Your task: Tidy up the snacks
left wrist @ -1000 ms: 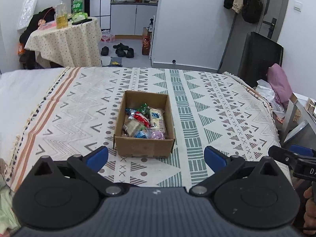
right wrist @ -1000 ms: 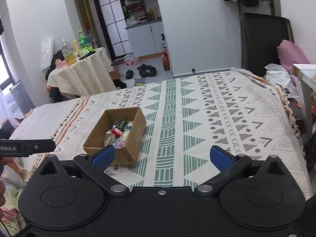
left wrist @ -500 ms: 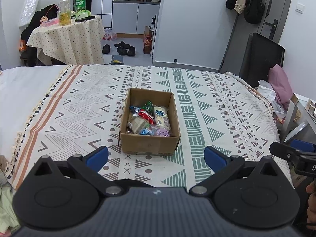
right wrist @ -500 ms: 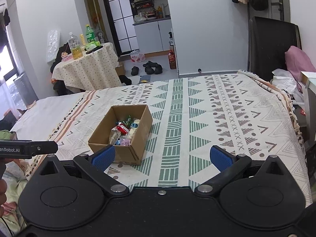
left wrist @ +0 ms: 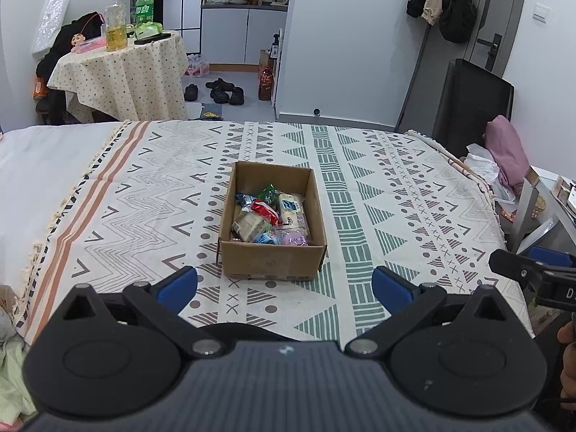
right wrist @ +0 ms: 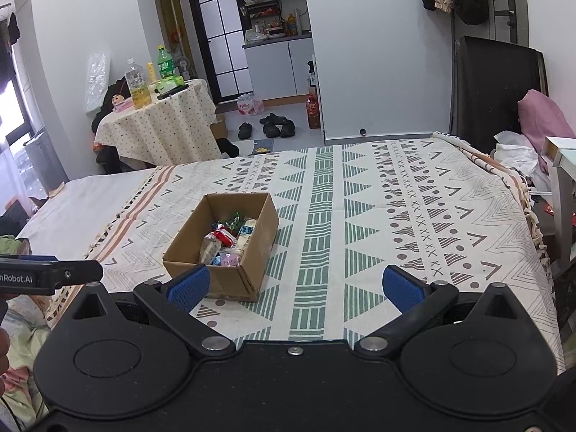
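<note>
We work over a bed covered with a patterned blanket (left wrist: pixel 396 194) in a small room. The landmark is the open cardboard box (left wrist: pixel 273 252), which sits near the middle of the blanket. The snacks (left wrist: pixel 270 217) all lie inside the box, heaped toward its near wall. Beyond the box, past the bed's far edge, stand a cloth-covered round table (left wrist: pixel 126 75) with bottles (left wrist: pixel 116 23) and some shoes (left wrist: pixel 219 90) on the floor. Nothing lies between our grippers and the box. Our left gripper (left wrist: pixel 284 284) hovers just short of the box, jaws spread wide, empty. Our right gripper (right wrist: pixel 295 284) is right of the box, jaws equally wide, empty.
</note>
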Motion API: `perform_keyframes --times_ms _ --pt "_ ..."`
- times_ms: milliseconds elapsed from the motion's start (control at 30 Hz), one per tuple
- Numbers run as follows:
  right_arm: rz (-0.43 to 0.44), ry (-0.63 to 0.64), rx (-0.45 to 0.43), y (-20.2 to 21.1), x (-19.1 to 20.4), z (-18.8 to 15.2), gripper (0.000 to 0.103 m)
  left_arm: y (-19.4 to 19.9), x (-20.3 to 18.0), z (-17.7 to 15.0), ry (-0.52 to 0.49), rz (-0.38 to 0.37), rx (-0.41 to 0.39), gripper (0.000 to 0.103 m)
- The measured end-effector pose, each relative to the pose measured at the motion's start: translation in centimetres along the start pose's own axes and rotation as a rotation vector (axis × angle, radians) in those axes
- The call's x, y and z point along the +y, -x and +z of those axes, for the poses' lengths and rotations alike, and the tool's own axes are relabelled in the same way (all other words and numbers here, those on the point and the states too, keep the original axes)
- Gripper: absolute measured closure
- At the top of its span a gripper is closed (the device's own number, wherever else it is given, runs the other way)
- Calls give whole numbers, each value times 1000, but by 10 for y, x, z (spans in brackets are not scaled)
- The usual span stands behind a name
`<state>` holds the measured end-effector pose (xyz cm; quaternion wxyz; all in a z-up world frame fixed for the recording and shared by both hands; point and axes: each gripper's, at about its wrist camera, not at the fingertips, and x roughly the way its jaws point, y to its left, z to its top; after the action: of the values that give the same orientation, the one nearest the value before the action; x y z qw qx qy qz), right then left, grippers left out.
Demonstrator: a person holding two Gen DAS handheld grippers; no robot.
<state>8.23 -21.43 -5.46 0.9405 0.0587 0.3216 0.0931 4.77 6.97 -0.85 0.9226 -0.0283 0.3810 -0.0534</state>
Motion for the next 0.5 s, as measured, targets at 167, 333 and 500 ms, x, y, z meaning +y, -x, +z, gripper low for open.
perform_keyframes --times_ms 167,333,500 --pt "-1 -8 3 0 -2 0 0 2 -1 0 1 3 4 0" --pt "7 -3 -3 4 -1 -1 0 6 -6 1 -9 6 -1 0" --pt "17 -1 -10 7 0 0 0 10 -8 3 -13 4 -9 0"
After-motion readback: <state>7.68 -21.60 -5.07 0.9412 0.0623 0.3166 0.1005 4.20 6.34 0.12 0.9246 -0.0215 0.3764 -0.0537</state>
